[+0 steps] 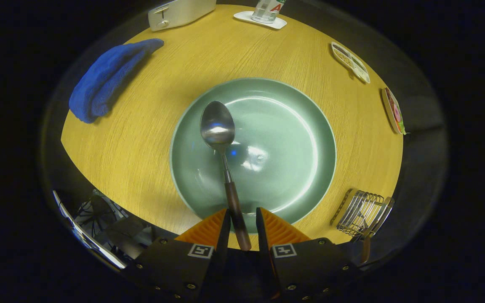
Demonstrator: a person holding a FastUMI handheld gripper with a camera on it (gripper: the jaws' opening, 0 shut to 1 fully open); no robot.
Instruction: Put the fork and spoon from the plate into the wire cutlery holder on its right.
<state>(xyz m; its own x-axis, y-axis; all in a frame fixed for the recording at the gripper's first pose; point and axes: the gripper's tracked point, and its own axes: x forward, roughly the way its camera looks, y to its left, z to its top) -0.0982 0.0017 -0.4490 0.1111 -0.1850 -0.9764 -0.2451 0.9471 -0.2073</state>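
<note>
A metal spoon (218, 128) with a brown handle lies on the round green plate (293, 126), its bowl towards the far side. The handle runs back over the plate's near rim and in between my fingers. My gripper (243, 219) is open by a narrow gap around that handle. The left finger sits right against the handle, and a slit shows between the handle and the right finger. The wire cutlery holder (364, 212) stands on the table right of the plate, beside my right finger. A brown handle, seemingly the fork's (365, 249), sticks out of it.
The yellow wooden table (150, 139) carries a folded blue cloth (105, 78) far left of the plate. A white toaster (179, 12) and a bottle on a white coaster (263, 17) stand at the back. Two small printed cards (350, 62) lie at the right edge.
</note>
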